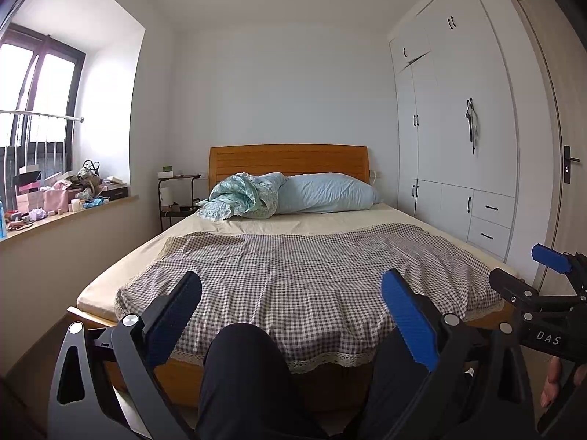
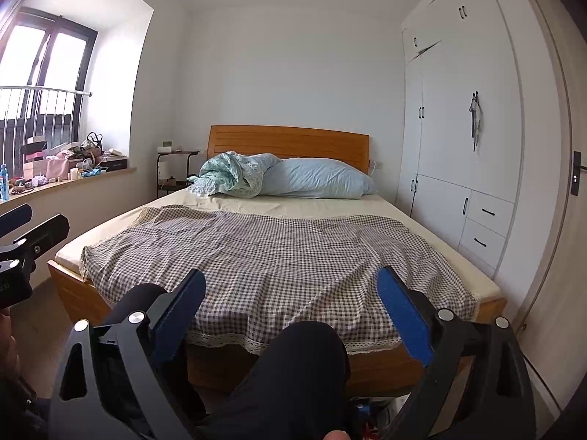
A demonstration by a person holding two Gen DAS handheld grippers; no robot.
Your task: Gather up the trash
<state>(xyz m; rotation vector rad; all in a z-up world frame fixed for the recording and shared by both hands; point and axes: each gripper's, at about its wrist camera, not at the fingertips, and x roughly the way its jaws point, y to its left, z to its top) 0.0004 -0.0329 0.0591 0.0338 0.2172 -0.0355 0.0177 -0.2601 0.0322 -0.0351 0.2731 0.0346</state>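
Note:
Both grippers are held at the foot of a wooden bed, facing it. My left gripper is open and empty, its blue pads wide apart over the checked cloth. My right gripper is open and empty too. It also shows at the right edge of the left wrist view. A crumpled white paper lies on the cluttered windowsill at the left. No trash shows on the bed.
The person's dark-trousered knees are in front of the bed. A blue pillow and bundled quilt lie at the headboard. A small side table stands left of the bed. White wardrobes and a door line the right.

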